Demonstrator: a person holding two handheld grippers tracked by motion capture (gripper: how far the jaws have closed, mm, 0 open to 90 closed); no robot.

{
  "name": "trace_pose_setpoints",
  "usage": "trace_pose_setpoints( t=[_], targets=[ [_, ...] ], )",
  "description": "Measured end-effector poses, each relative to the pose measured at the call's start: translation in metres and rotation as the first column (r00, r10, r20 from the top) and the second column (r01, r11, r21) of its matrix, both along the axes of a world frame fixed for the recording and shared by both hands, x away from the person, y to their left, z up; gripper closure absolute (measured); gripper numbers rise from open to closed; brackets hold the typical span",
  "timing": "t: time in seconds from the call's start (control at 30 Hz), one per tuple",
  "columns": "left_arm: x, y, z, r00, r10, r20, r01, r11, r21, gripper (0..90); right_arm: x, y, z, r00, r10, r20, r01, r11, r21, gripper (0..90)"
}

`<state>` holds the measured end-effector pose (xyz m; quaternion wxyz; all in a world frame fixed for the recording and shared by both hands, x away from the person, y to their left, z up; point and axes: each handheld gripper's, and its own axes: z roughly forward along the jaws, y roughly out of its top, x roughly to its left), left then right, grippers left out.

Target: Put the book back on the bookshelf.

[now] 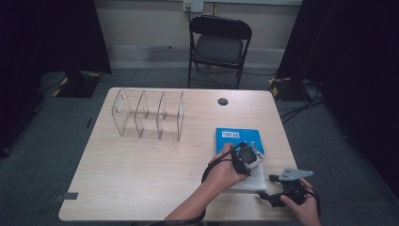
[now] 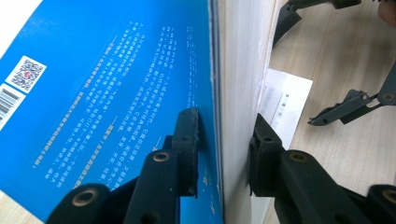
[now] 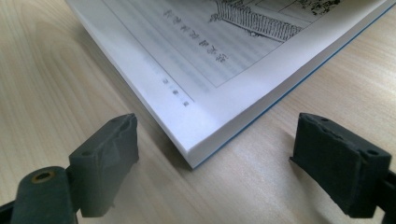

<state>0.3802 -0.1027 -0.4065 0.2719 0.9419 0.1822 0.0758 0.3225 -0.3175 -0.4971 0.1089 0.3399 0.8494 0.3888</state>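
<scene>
A blue book lies at the table's right side, raised on one edge. My left gripper is shut on it. In the left gripper view one jaw presses the blue cover and the other the far side of the page block, my left gripper straddling the white page edge. Under it lies a white printed page. My right gripper stands open near the front right edge. In the right gripper view the corner of a white page block with a thin blue bottom cover sits between the untouched pads of my right gripper.
A clear acrylic rack with several dividers stands at the back left of the wooden table. A dark round hole marks the tabletop behind the book. A black folding chair stands beyond the table.
</scene>
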Motion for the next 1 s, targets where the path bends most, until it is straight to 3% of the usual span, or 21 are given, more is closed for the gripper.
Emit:
trace_pose_setpoints(
  t=[0.43,0.57,1.0],
  targets=[
    [0.009,0.001,0.021,0.9984,0.044,-0.035,-0.043,0.9990,0.013,72.8,-0.001,0.002,-0.002,0.9993,-0.003,0.037,0.004,1.000,-0.029,13.1],
    [0.012,0.002,0.028,0.9983,0.046,-0.036,-0.045,0.9989,0.017,73.3,-0.002,0.005,-0.002,0.9985,-0.008,0.053,0.011,0.998,-0.059,12.8],
    [0.019,0.004,0.040,0.9970,0.058,-0.051,-0.057,0.9982,0.017,74.0,0.001,0.011,-0.003,0.9982,-0.021,0.057,0.024,0.998,-0.064,11.2]
  ],
)
